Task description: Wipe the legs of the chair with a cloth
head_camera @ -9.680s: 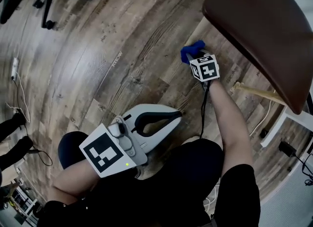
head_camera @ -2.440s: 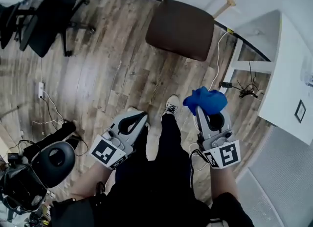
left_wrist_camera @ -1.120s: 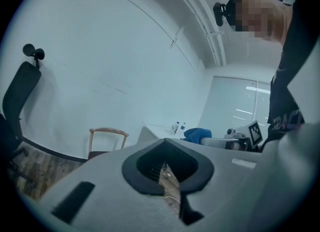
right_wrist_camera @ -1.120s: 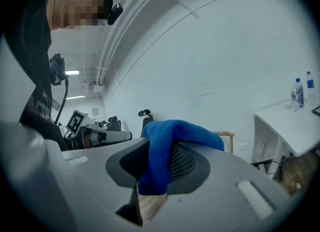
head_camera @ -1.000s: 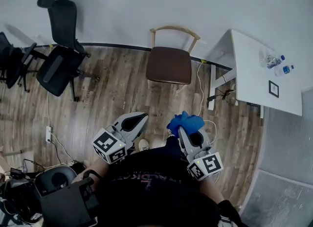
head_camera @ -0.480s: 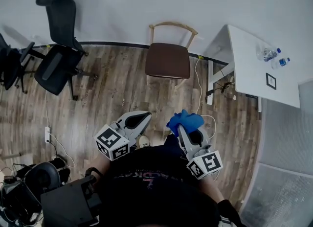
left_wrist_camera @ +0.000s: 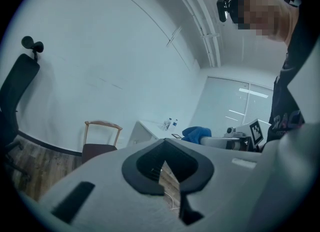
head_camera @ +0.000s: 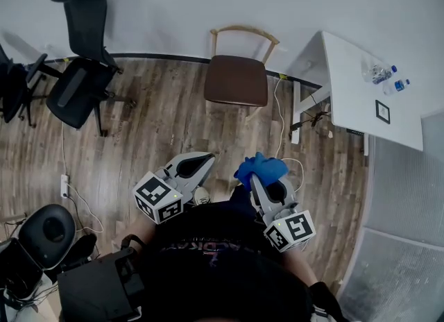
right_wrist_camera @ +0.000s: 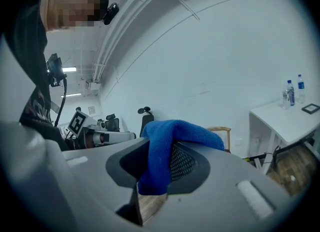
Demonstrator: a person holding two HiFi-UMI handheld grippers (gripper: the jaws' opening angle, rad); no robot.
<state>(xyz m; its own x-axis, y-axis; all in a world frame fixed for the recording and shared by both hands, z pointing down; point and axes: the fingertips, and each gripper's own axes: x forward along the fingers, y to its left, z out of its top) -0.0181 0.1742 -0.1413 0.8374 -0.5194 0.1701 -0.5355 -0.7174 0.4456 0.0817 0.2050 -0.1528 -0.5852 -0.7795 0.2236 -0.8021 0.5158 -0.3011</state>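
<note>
Head view: right gripper [head_camera: 258,180] clamped on the blue cloth [head_camera: 261,168] at frame centre, left gripper [head_camera: 205,158] closed and empty, chair [head_camera: 236,80] well apart at upper centre; wiping apparently not under way, and reaching the legs requires approaching and crouching.

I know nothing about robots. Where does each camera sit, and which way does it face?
Left gripper view: rides the left gripper, looking along its shut, empty jaws toward the white wall; the person's dark-shirted torso at right.
Right gripper view: rides the right gripper, jaws shut on the blue cloth, facing the same wall; torso at left.
Head view: on the person's head, looking steeply down at the wood-plank floor; torso and both grippers below.
Shared: all three show the brown-seated wooden chair and white table.
</note>
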